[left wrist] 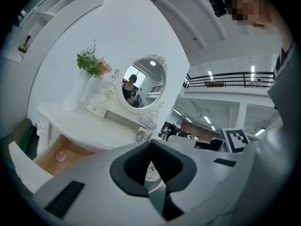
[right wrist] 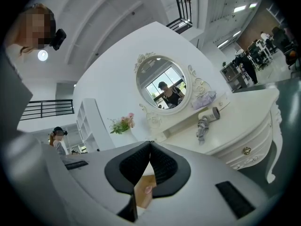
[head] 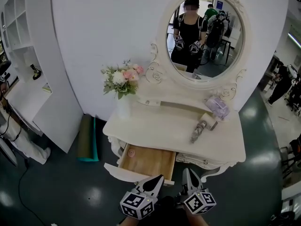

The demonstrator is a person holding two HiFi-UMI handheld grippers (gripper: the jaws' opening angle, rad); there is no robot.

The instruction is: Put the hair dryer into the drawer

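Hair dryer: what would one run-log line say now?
hair dryer: on tabletop, untouched | drawer: open | left hand-held gripper: shut, empty | right hand-held gripper: shut, empty

The pale wooden drawer (head: 150, 163) stands pulled out and is reachable from above, with only a small pink round thing (head: 131, 152) in its back left corner. The white dressing-table top (head: 160, 128) lies free in the middle, between the white vase of pink and white flowers (head: 123, 81) at the left and the cream hair dryer with grey cord (head: 203, 126) at the right. A low white shelf (head: 178, 103) closes off the back.

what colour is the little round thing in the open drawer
The round thing is pink, clearest in the head view.
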